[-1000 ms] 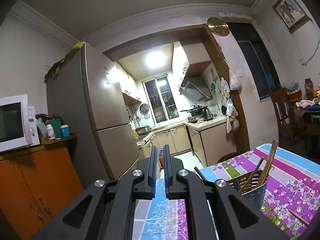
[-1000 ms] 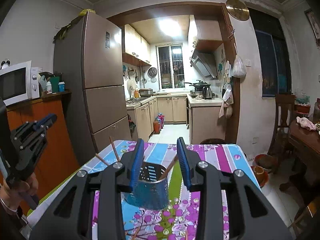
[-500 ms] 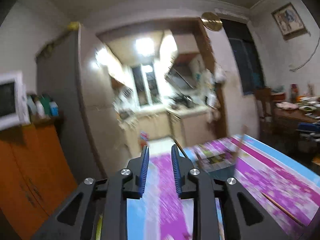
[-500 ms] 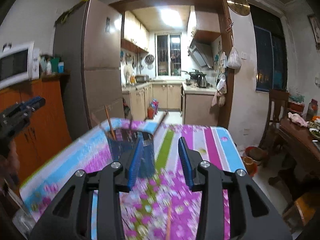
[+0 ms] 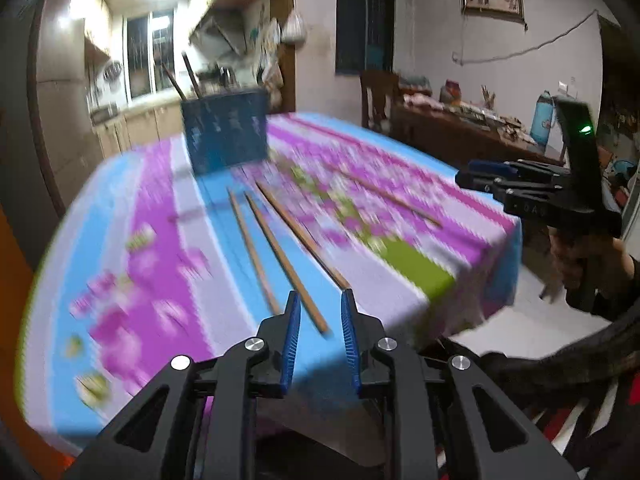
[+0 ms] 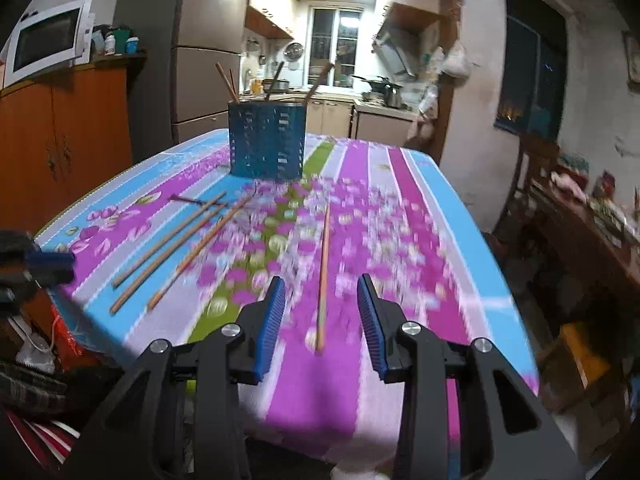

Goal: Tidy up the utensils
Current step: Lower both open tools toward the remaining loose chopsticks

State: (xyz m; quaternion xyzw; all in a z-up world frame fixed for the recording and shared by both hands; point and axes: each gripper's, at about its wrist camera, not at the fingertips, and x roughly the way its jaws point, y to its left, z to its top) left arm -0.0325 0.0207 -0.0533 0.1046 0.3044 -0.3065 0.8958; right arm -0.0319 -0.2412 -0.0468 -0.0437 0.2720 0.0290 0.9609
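Left gripper [image 5: 319, 312]: black plastic frame with triangular cut-outs in each arm, 4 round silver screws across the knuckles, and 2 fingers [image 5: 291, 332] faced with ribbed blue pads. Right gripper [image 6: 323, 300]: the same build, black frame, 4 silver screws, 2 blue ribbed pads on black fingers [image 6: 370, 312]. Seen from the left wrist view, the right gripper [image 5: 466, 174] shows a blue tip, small screws on its side, faint pale lettering on the black body, and an upright black block with a green light [image 5: 585, 130]. The hand [image 5: 576, 260] gripping its handle emerges from a dark sleeve [image 5: 616, 292]; motion blur hides finer detail.
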